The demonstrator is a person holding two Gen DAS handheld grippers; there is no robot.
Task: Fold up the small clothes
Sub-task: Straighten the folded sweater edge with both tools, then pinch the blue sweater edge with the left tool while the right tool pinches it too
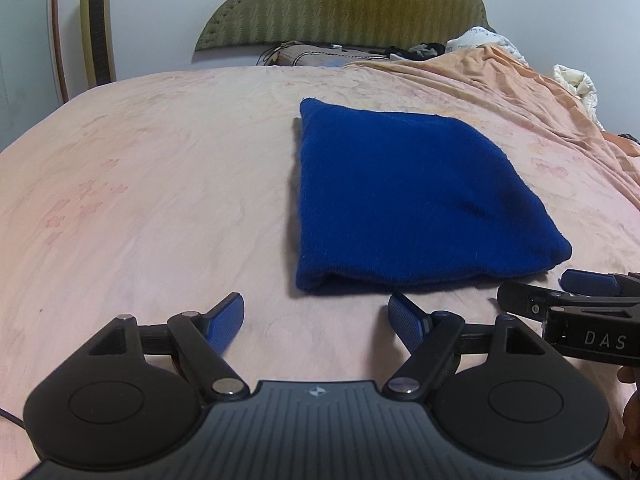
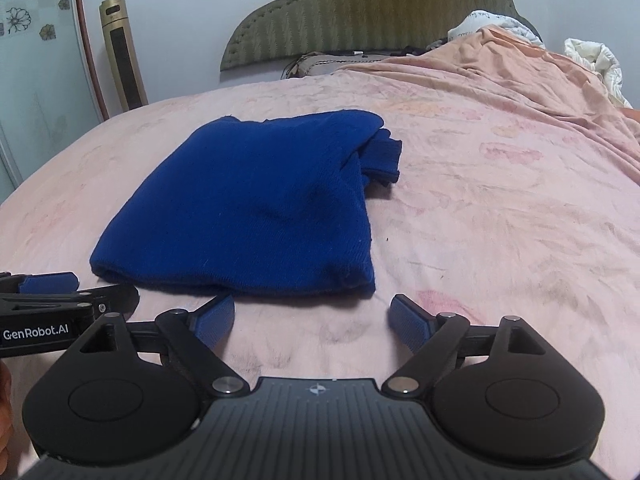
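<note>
A folded blue knit garment (image 1: 412, 200) lies flat on the pink bed sheet (image 1: 160, 200), its thick folded edge nearest me. In the right wrist view the same blue garment (image 2: 256, 208) shows a sleeve end sticking out at its far right corner. My left gripper (image 1: 318, 314) is open just short of the near edge, with bare sheet between its blue pads. My right gripper (image 2: 312, 314) is open too, close to the garment's near right corner and apart from it. Each gripper shows at the edge of the other's view.
The bed's green padded headboard (image 1: 348, 4) stands at the far end, with a pillow and dark items below it. A rumpled peach blanket (image 2: 520, 80) and white bedding (image 2: 596, 64) pile up at the far right. A gold tower fan (image 2: 122, 56) stands by the left wall.
</note>
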